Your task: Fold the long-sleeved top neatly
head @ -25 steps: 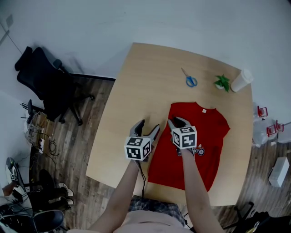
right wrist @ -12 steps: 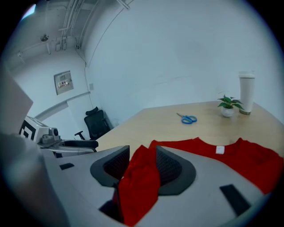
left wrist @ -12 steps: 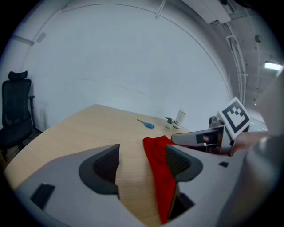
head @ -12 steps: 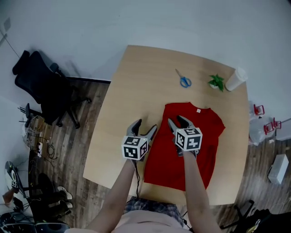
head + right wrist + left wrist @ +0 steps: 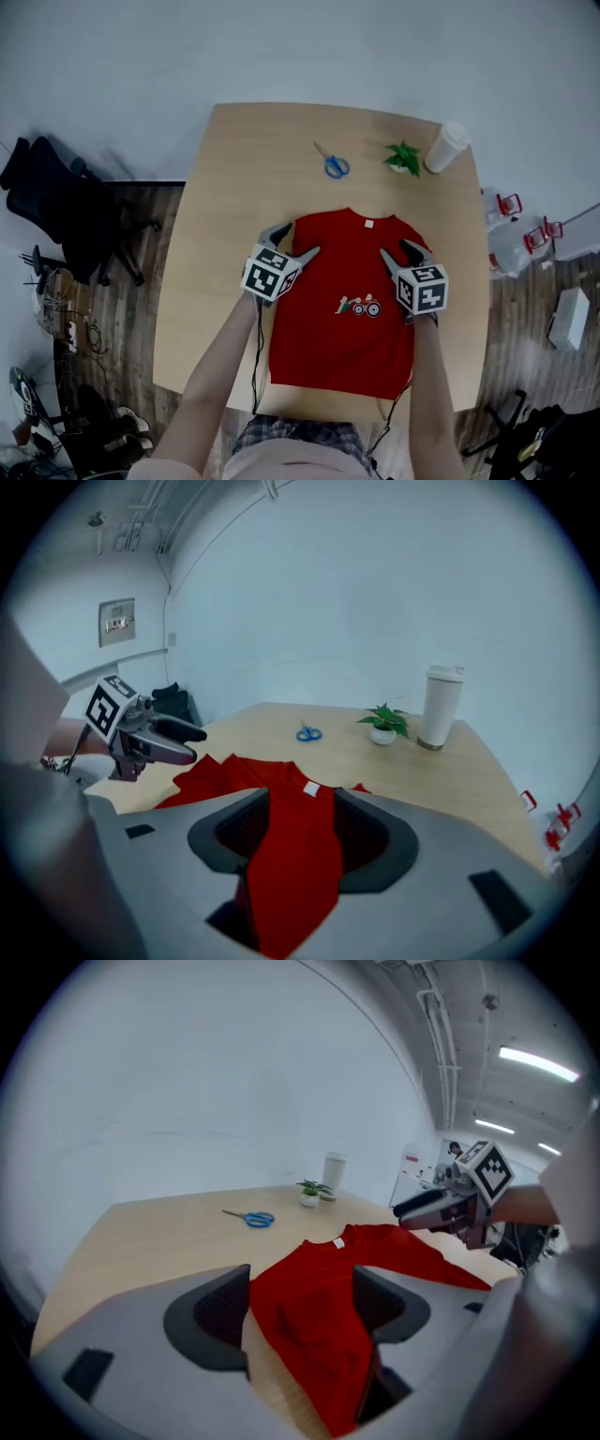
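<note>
In the head view, the red long-sleeved top (image 5: 342,328) is lying flat, front side up, across the middle of the pale wooden desk (image 5: 239,169), its collar pointing toward the upper edge of the frame. The left claw (image 5: 296,240) is hovering over the garment's left shoulder edge and the right claw (image 5: 401,250) over its right shoulder edge. Blue scissors (image 5: 330,165), a small potted plant (image 5: 403,157) and a white cup (image 5: 446,147) are sitting along the desk's upper part. In the left gripper view, the jaws are standing wide apart, red cloth showing between them but not being pinched. In the right gripper view, the jaws have just been opening and are standing about half apart, the cloth lying between them, unclamped.
</note>
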Demonstrator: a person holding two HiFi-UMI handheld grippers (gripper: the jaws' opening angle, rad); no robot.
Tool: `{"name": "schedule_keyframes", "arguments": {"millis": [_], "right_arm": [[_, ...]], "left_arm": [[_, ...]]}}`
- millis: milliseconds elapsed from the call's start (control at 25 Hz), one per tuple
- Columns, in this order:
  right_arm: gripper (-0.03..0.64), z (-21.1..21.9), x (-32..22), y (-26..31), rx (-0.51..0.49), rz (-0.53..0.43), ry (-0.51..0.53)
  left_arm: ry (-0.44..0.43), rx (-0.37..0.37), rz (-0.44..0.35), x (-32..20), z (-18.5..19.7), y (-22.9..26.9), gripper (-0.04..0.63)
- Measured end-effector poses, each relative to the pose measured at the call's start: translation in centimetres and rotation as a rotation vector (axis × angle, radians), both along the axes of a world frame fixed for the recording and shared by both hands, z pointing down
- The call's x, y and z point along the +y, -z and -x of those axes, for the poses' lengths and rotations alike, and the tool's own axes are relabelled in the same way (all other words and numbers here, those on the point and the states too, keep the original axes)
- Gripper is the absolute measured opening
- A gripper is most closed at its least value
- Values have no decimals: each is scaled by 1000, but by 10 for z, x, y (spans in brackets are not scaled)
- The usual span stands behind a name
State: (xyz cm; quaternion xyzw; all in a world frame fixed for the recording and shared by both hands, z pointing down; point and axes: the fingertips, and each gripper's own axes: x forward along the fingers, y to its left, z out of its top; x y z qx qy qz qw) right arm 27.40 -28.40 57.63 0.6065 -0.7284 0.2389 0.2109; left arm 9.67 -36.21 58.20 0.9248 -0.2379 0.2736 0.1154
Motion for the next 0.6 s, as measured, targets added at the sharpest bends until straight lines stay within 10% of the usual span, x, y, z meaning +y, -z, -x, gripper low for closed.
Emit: {"name": "schedule_keyframes", "arguments": {"millis": [600], "right_arm": [[252,-78,-26,-58,340,306,418]], "left_arm": [[-301,-411,15,-62,-53,-66,305]]}}
